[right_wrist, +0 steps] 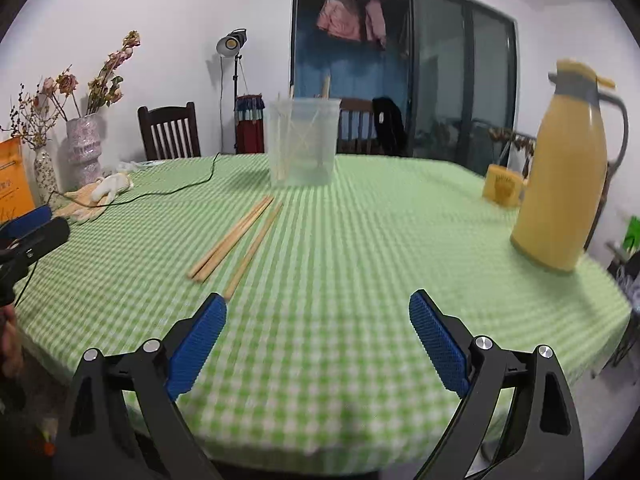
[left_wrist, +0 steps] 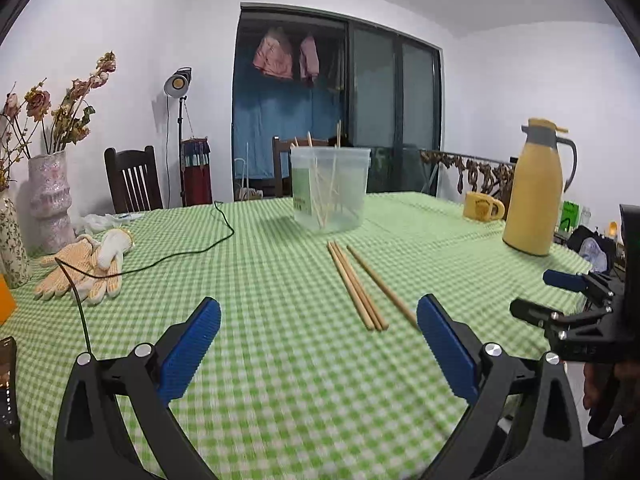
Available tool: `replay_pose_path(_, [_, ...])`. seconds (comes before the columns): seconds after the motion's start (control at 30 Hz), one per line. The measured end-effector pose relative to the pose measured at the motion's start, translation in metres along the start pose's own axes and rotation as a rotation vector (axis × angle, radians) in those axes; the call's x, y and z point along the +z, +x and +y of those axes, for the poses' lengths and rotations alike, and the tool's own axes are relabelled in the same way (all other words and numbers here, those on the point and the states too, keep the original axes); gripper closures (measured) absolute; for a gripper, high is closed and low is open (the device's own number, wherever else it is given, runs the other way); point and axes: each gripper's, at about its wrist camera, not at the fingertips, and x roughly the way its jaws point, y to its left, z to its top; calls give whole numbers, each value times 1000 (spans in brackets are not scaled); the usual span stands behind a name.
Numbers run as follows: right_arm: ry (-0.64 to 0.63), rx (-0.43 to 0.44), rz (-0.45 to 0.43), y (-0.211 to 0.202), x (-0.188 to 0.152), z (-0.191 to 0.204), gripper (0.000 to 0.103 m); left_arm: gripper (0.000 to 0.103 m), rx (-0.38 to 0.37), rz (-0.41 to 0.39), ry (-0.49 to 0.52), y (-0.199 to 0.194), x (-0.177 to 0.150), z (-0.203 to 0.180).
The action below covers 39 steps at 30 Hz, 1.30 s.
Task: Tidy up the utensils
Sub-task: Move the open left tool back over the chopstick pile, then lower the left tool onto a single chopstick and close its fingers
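Left wrist view alone catches a dark phone (left_wrist: 8, 384) at the table's (left_wrist: 280, 400) left edge, bare wooden chopsticks (left_wrist: 360, 286) mid-cloth, left gripper (left_wrist: 318, 316) and right gripper (right_wrist: 318, 312) both gaping, empty.

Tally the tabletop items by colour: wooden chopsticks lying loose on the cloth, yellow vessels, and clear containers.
Loose wooden chopsticks: 4
Yellow vessels, the jug and the mug: 2
Clear container: 1
Total: 7

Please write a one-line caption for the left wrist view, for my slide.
Open left tongs hover over a green checked tablecloth, facing loose chopsticks and a clear tub.
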Motion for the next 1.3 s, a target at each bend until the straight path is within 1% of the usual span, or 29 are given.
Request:
replay_pose_path(0.1, [-58,-11,28,6,-4,7,14,8,4,22,7,4,-3,-1])
replay_pose_path(0.13, [-57,-16,30,7,-4,7,14,8,3,27,6,6,-4,-1])
replay_pose_path(0.23, [-34,2,42,9,-6,5,14,8,1,50,-7,11,-5,-2])
replay_pose_path(0.37, [-49,-5,70,16,-9,7,14,8,5,77,-34,17,-10,-1])
replay_pose_path(0.53, [-15,11,89,23,-7,5,14,8,17,98,-29,24,-15,1])
replay_pose_path(0.6, [-10,11,89,26,-4,6,14,8,32,131,-9,33,-17,1])
replay_pose_path(0.7, [-22,23,101,33,1,10,14,8,28,191,-1,48,-16,1])
replay_pose_path(0.77, [-33,43,100,37,8,14,14,8,18,210,-4,54,-14,0])
replay_pose_path(0.83, [-52,30,114,44,14,21,14,8,19,229,-1,62,-10,-1])
replay_pose_path(0.87, [-50,26,126,49,17,23,16,8,29,240,2,67,-8,-1])
replay_pose_path(0.9, [-39,27,143,55,20,25,29,8,44,256,1,73,-6,-1])
replay_pose_path(0.93, [-29,42,172,63,23,27,37,8,59,287,-9,82,-2,1])
replay_pose_path(0.97, [-20,65,205,72,26,29,47,8,60,303,-15,87,1,2])
replay_pose_path(1.0, [-15,79,223,77,27,31,52,8,53,322,-28,96,4,3])
replay_pose_path(1.07, [-32,97,241,86,30,39,57,8,39,344,-42,107,9,6])
replay_pose_path(1.17, [-88,118,241,92,30,51,58,9,25,405,-41,127,12,6])
replay_pose_path(1.23, [-120,119,261,98,26,56,67,14,11,436,-34,137,11,4])
replay_pose_path(1.27, [-113,123,275,100,24,55,75,16,-4,456,-31,142,11,2])
replay_pose_path(1.3, [-101,128,279,101,23,54,77,19,-16,467,-32,145,10,1])
